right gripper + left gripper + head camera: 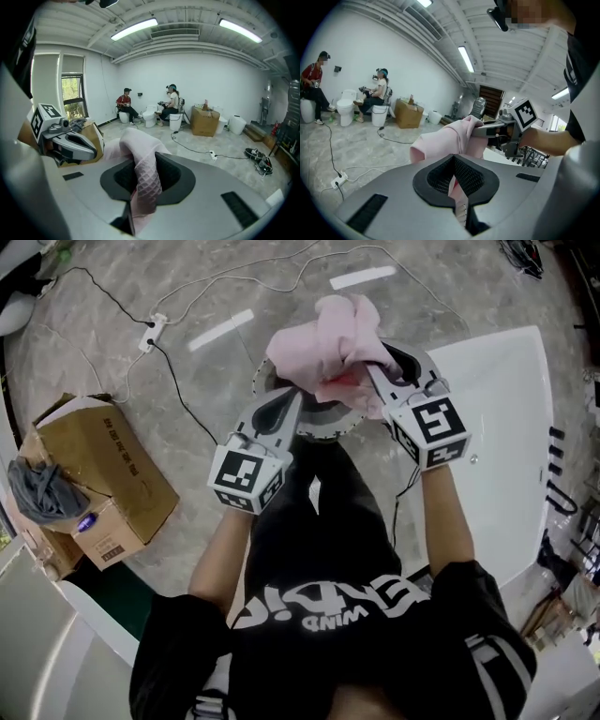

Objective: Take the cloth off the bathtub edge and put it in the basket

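A pink cloth hangs bunched between both grippers, above a round grey basket whose rim shows under it on the floor. My left gripper is shut on the cloth's left part; pink fabric is pinched between its jaws. My right gripper is shut on the cloth's right part, with the waffle-textured fabric squeezed in its jaws. The white bathtub stands to the right, its edge bare beside the right gripper. The right gripper also shows in the left gripper view, clamping the cloth's top.
A cardboard box with a grey rag on it stands at the left. A power strip and cables lie on the marble floor behind the basket. People sit on toilets at the far wall, with another box nearby.
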### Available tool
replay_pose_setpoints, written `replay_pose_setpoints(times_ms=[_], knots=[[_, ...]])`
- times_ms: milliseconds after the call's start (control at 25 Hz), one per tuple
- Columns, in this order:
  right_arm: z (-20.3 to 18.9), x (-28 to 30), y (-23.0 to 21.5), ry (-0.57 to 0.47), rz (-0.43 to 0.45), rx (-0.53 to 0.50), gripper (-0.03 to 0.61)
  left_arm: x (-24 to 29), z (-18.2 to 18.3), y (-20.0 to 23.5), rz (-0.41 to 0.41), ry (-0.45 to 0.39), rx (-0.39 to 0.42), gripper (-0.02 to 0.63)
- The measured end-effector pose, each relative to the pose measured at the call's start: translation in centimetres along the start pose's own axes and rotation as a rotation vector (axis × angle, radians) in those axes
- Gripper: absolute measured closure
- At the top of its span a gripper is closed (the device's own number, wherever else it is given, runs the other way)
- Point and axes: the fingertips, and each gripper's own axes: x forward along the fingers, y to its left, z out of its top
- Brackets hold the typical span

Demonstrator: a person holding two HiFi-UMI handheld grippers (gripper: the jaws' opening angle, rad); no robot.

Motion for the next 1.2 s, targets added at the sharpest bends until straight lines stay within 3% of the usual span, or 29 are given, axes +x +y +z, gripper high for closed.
replay_pose_setpoints(times_ms=[200, 480, 760, 1080, 1200], knots=[[-7.6, 4.1, 1.1, 0.07, 0.039, 0.051, 0.506, 3.6, -5.8, 2.9, 0.006, 0.055, -0.03, 0.601], [-16.4, 8.1, 0.8, 0.108, 0.031, 0.115, 0.507, 7.0, -12.9, 6.2, 0.041, 0.09, -0.079, 0.601], [-20.6, 9.4, 1.4, 0.137, 0.053, 0.145, 0.508, 8.2, -16.5, 6.4, 0.052, 0.12, -0.113, 0.602], [-22.7, 9.6, 2.8, 0.156, 0.029, 0.148, 0.505, 8.6, -18.3, 6.0, 0.053, 0.133, -0.148, 0.602], [-24.5, 9.7, 3.0, 0.207, 0.013, 0.16, 0.417, 8.6, -19.0, 5.5, 0.049, 0.14, -0.15, 0.602]])
